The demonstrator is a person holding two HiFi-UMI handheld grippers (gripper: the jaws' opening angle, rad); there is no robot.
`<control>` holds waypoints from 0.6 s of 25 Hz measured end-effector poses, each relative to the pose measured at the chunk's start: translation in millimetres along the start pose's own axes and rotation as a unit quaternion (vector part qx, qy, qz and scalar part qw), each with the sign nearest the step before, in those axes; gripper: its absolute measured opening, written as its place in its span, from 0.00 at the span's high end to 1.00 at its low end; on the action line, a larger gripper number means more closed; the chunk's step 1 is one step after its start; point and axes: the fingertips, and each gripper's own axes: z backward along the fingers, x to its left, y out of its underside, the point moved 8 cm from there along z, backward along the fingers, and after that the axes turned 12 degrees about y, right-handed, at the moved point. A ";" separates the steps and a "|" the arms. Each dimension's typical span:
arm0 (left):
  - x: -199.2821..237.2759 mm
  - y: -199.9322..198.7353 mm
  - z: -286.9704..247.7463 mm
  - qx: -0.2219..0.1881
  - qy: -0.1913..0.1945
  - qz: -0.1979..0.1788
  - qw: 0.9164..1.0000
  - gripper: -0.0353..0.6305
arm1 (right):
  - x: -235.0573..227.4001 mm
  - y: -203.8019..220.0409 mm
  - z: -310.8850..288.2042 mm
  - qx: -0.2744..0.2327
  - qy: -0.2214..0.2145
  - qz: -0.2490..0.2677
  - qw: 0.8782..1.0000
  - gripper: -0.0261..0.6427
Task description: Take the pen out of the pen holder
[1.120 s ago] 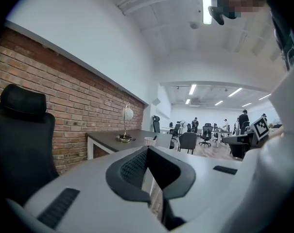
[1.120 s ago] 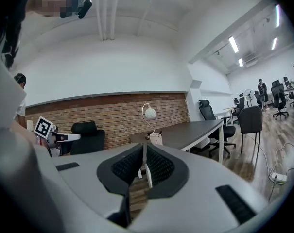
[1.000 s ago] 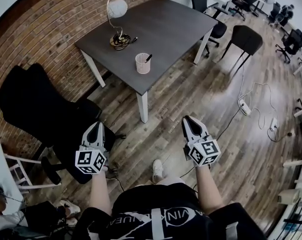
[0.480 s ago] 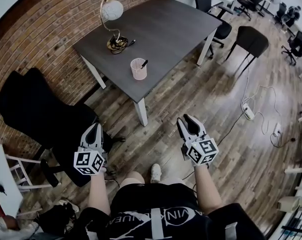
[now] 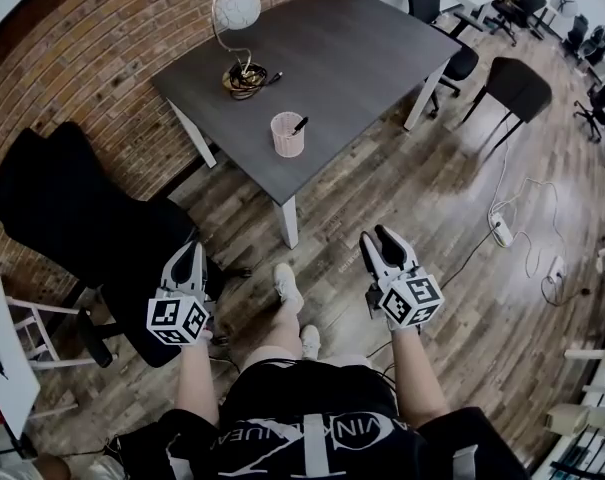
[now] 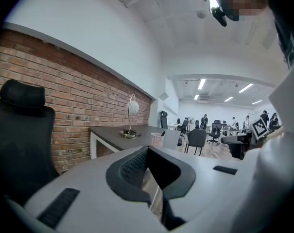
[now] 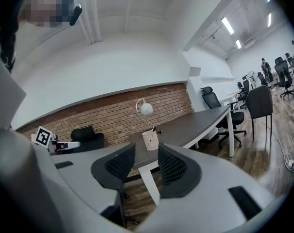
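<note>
Pen holder (image 5: 287,134) near table (image 5: 354,60) edge

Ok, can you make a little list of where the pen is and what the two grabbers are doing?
pen: stands in the holder, top poking out
holder: upright on the table, near its front edge
lamp: on the table, by the brick wall
left gripper: shut, empty, over the floor, short of the table
right gripper: open, jaws just been opening, nothing between them
task: not started, pen not yet taken
</note>
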 end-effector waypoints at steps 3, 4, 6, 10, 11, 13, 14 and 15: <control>6.6 4.1 -16.8 0.001 0.007 0.004 1.000 0.93 | -6.3 -1.3 -13.4 0.002 0.005 -0.011 1.000 0.76; 10.0 5.1 -22.9 0.002 0.008 0.006 1.000 0.93 | -7.7 -1.8 -18.1 0.003 0.006 -0.012 1.000 0.76; 18.3 5.6 -35.5 0.000 0.007 0.012 1.000 0.93 | -10.6 -4.0 -29.2 0.005 0.005 -0.009 1.000 0.76; 37.4 -1.6 -60.0 -0.015 -0.001 0.014 1.000 0.93 | -16.7 -12.6 -66.9 0.010 -0.002 -0.008 1.000 0.76; 42.1 -2.9 -64.5 -0.018 -0.004 0.016 1.000 0.93 | -16.7 -13.6 -77.3 0.012 -0.005 -0.011 1.000 0.76; 51.3 -2.4 -71.2 -0.018 -0.010 0.019 1.000 0.93 | -15.4 -14.9 -94.9 0.020 -0.014 -0.010 1.000 0.76; 57.3 -2.6 -74.8 -0.019 -0.014 0.022 0.999 0.93 | -14.5 -16.6 -104.5 0.023 -0.018 -0.007 1.000 0.76; 64.2 -3.8 -79.2 -0.019 -0.018 0.024 0.999 0.93 | -13.4 -18.9 -115.1 0.025 -0.021 -0.005 0.999 0.76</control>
